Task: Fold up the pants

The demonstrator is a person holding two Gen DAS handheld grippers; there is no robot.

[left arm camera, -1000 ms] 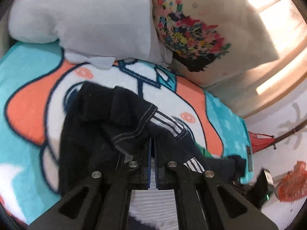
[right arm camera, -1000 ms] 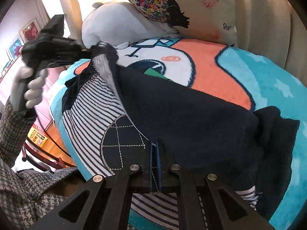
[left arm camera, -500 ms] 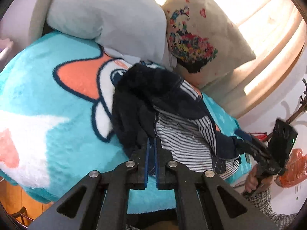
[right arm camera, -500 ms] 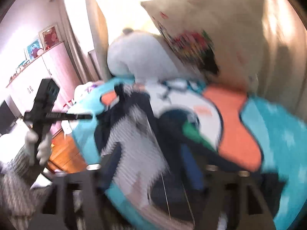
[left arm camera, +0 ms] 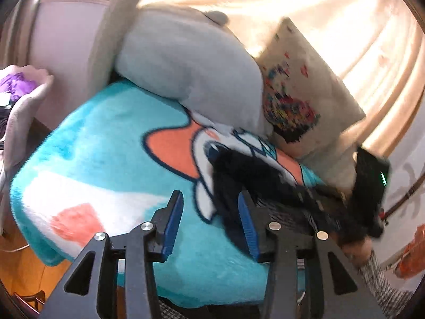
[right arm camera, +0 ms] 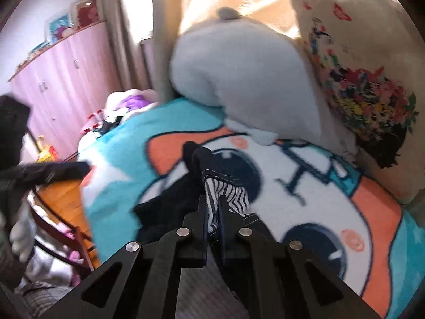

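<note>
The dark navy pants (left arm camera: pixel 247 175) with a striped lining lie bunched on the turquoise cartoon blanket (left arm camera: pixel 106 143). My left gripper (left arm camera: pixel 211 208) is open and empty above the blanket, just left of the pants. My right gripper (right arm camera: pixel 212 212) is shut on the pants (right arm camera: pixel 223 188), pinching a striped fold. The right gripper also shows in the left wrist view (left arm camera: pixel 313 199), over the pants. The left gripper also shows at the left edge of the right wrist view (right arm camera: pixel 53 171), away from the pants.
A grey plush pillow (left arm camera: pixel 191 61) and a cream floral cushion (left arm camera: pixel 297 101) lean at the head of the bed. A pink cupboard (right arm camera: pixel 61 79) stands to the left. Wooden floor (left arm camera: pixel 18 268) and a chair (right arm camera: pixel 58 242) lie beside the bed edge.
My left gripper has let go of the pants, opened and pulled back to the left. My right gripper stays shut on the pants and has carried them across the blanket.
</note>
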